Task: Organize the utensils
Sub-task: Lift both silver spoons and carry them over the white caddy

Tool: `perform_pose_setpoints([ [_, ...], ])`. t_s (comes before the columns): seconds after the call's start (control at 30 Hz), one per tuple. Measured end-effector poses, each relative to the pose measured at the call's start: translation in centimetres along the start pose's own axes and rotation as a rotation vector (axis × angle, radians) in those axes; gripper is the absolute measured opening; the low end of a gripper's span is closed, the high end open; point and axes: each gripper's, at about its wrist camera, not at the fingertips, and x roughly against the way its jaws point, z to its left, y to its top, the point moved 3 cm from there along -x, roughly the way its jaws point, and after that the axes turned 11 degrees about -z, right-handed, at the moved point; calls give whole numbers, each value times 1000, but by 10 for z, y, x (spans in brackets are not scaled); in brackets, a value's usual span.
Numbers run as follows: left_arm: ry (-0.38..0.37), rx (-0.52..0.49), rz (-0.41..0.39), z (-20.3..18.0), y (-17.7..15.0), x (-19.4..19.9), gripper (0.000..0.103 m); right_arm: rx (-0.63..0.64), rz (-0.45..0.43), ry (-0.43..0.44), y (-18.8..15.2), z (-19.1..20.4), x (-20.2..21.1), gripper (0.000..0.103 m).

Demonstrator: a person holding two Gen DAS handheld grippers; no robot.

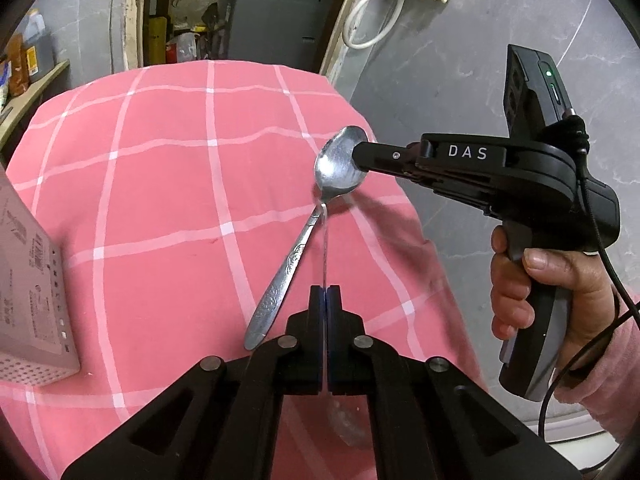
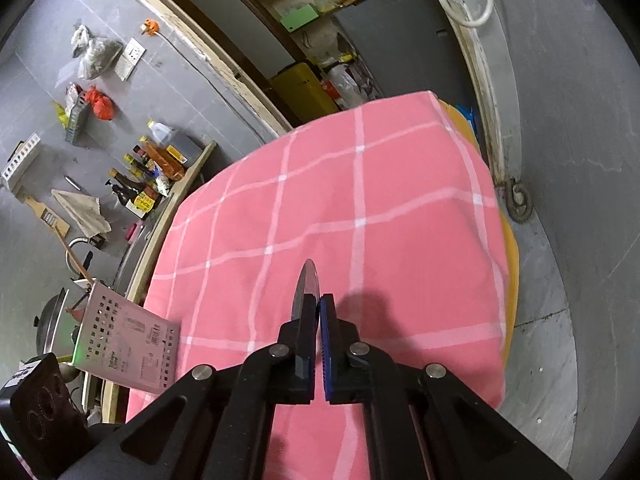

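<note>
**Kid:** Can you read any words?

**Helper:** Yes. The right claw (image 1: 360, 156) has "DAS" in white letters on its side. A hand (image 1: 552, 292) holds its handle. The box with holes (image 1: 32, 300) has a label, but the writing is too small to read.

**Kid:** Where is the metal spoon (image 1: 320, 196)?

**Helper:** It is up in the air over the pink cloth (image 1: 160, 184) with white lines. The right claw is pinched tight on its round end. In the right camera, that round end shows edge-on between the fingers (image 2: 308, 320).

**Kid:** Which way does it point?

**Helper:** It slants. The round end is up and far. The handle, with a flower pattern on it, points down and back toward the left claw (image 1: 325, 292).

**Kid:** What about the left claw?

**Helper:** It is pinched tight too, on a thin clear spoon (image 1: 325, 248). That one points straight ahead, and its tip comes up close to the metal spoon's neck.

**Kid:** What is in the box?

**Helper:** I cannot tell. It stands on the left edge of the cloth, well apart from both spoons.
</note>
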Motion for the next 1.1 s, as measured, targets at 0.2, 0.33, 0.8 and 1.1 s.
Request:
perform_pose_setpoints([
  [0.2,-12,30,14,2,-3,2,0,7,-2,-13,-5,3,2,3],
  [0.33,-16,38,4,4,0,1,0,-14,-8,-28,-7,-2,4,3],
  [0.8,10,15,-131,2,18,39,0,67,-87,-21,4,22,29,2],
  [1.1,31,9,-182,3,25,56,0,119,-108,-9,3,39,37,2],
])
